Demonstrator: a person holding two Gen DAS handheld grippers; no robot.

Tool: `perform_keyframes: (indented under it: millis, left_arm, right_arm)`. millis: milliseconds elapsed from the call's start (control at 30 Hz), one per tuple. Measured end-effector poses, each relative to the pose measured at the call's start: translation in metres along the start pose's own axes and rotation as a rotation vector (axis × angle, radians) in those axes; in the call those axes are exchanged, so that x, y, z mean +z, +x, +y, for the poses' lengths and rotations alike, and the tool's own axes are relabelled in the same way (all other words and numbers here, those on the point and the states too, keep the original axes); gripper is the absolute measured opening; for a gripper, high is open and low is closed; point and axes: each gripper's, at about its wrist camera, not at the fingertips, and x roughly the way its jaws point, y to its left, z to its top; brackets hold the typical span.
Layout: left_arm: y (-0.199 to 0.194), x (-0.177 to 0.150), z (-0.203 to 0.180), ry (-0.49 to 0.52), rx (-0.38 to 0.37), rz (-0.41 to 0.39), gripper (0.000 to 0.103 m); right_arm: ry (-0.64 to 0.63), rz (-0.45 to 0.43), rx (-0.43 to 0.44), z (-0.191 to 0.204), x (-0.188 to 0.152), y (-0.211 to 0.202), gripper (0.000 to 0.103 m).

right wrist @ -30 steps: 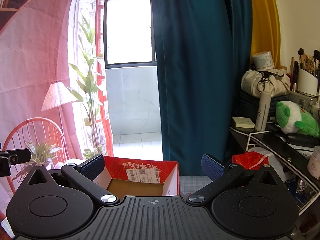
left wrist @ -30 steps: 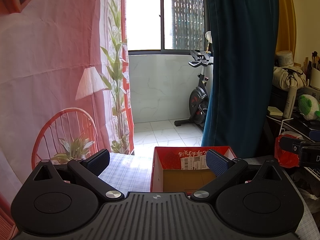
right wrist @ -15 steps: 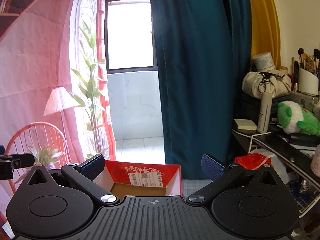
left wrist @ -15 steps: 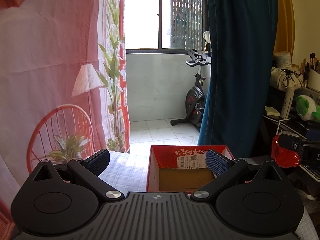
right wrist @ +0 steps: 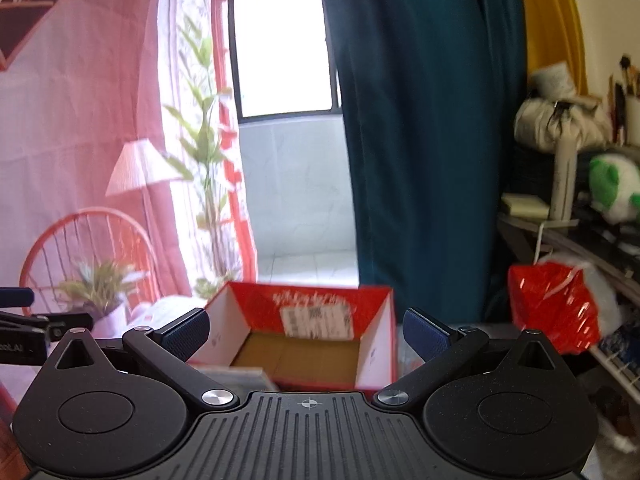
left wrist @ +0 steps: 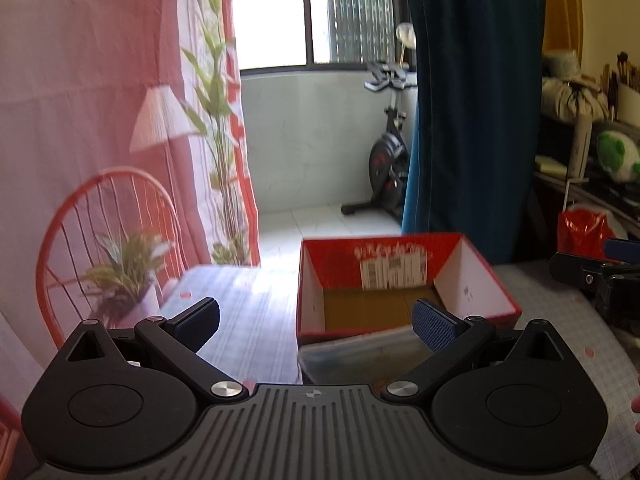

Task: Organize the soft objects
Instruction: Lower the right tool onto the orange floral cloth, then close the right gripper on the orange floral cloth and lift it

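Note:
An open red cardboard box (left wrist: 476,280) with a brown bottom and a white label stands on the checked tablecloth (left wrist: 248,320); it looks empty. It also shows in the right wrist view (right wrist: 374,344). A clear plastic-wrapped item (left wrist: 360,356) lies against its near side, partly hidden; its corner shows in the right wrist view (right wrist: 236,376). My left gripper (left wrist: 316,320) is open and empty, above the box's near left corner. My right gripper (right wrist: 306,332) is open and empty, just before the box. The right gripper shows at the left view's right edge (left wrist: 600,276).
A teal curtain (left wrist: 472,100) hangs behind the box. A cluttered shelf at the right holds a green-and-white plush (right wrist: 612,188), a cream bag (right wrist: 560,120) and a red plastic bag (right wrist: 552,304). A pink printed backdrop (left wrist: 100,120) is at the left, an exercise bike (left wrist: 388,160) beyond.
Both grippers have tilted down and moved closer over the table. The box now shows its whole inside and the plastic-wrapped item has come into view. Both stay open.

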Motion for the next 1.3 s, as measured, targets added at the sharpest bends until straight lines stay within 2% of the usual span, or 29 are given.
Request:
perform_keyframes:
  millis: [100,267,433,600,700,767,967,1133,1300]
  left_arm:
    - [0.013,-0.014,0.002,0.008,0.021,0.049,0.103]
    - [0.033,-0.036,0.0,0.023,0.029,0.128,0.103]
    - [0.044,-0.049,0.002,0.013,0.005,0.182,0.103]
    - [0.047,-0.059,0.01,-0.09,-0.115,0.228,0.098]
    - [0.053,-0.066,0.006,-0.089,-0.125,0.252,0.09]
    - [0.056,-0.071,0.005,-0.1,-0.14,0.273,0.08]
    - [0.061,-0.079,0.0,-0.12,-0.18,0.309,0.068]
    - [0.06,-0.088,-0.004,-0.134,-0.245,0.337,0.052]
    - [0.063,-0.094,-0.006,-0.158,-0.313,0.354,0.044]
  right_arm:
    - [0.025,0.061,0.035,-0.002,-0.014,0.01,0.102]
    - [-0.005,0.152,-0.028,0.001,-0.042,0.028,0.103]
    - [0.001,0.235,0.004,0.002,-0.074,0.045,0.103]
    - [-0.031,0.272,-0.003,0.007,-0.095,0.052,0.102]
    - [-0.03,0.282,0.008,0.006,-0.102,0.055,0.102]
    - [-0.048,0.296,0.019,0.006,-0.107,0.057,0.1]
    - [-0.113,0.337,0.034,0.016,-0.124,0.064,0.09]
    - [-0.106,0.39,0.051,0.019,-0.139,0.071,0.086]
    - [-0.102,0.4,0.074,0.022,-0.144,0.073,0.085]
